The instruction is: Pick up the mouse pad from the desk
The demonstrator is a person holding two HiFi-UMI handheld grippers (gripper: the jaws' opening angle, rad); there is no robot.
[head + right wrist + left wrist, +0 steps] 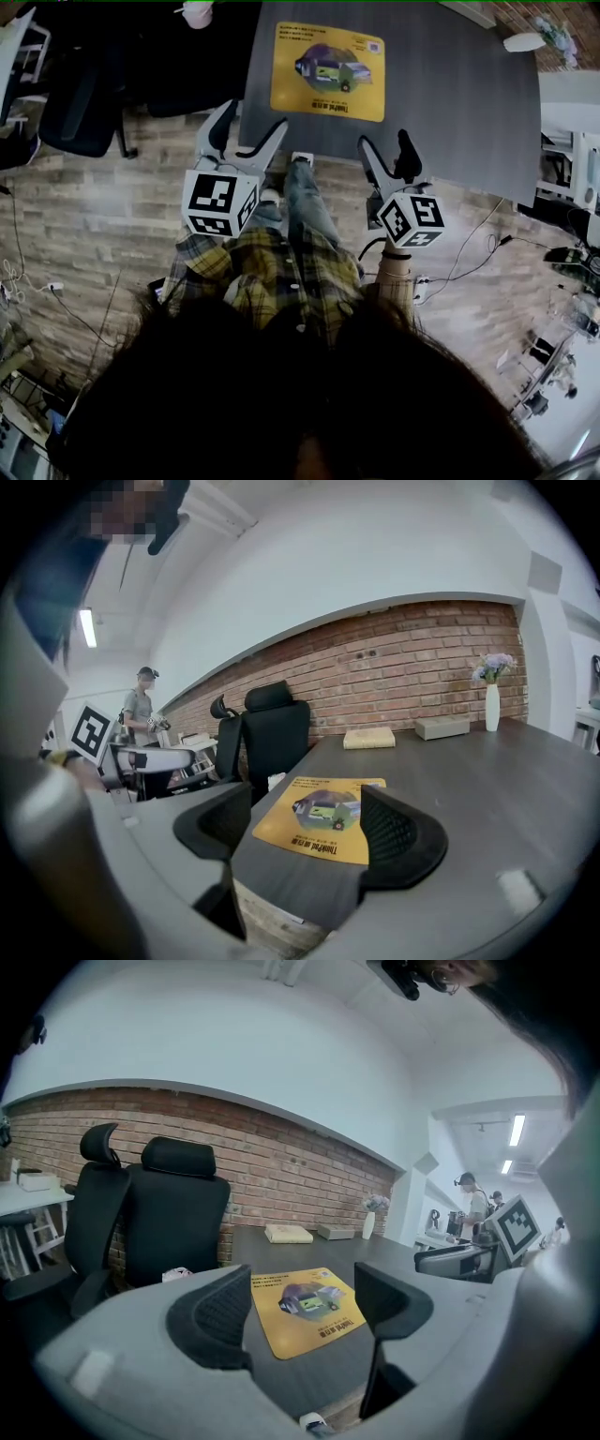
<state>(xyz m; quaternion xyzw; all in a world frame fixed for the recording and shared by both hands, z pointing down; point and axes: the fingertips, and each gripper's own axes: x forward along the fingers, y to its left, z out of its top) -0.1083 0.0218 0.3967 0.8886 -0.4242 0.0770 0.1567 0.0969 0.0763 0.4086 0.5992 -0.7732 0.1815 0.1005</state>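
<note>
Operator: dark hair [309,403]; plaid shirt [281,272] in yellow, grey and white check; blue jeans [302,202]; light-coloured shoe [302,158].

Left tool [248,131]: pale grey body, two tapered pale grey arms, black ribbed pads [217,1314] on the inner faces.

Right tool [384,148]: grey body, darker arms, black pads of the same ribbed texture.

Each tool carries a white cube [217,202] printed with black square markers.

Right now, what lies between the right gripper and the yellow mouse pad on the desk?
Only a bare strip of dark desk lies between the right gripper and the mouse pad; the right gripper view shows it past the open jaws.
</note>
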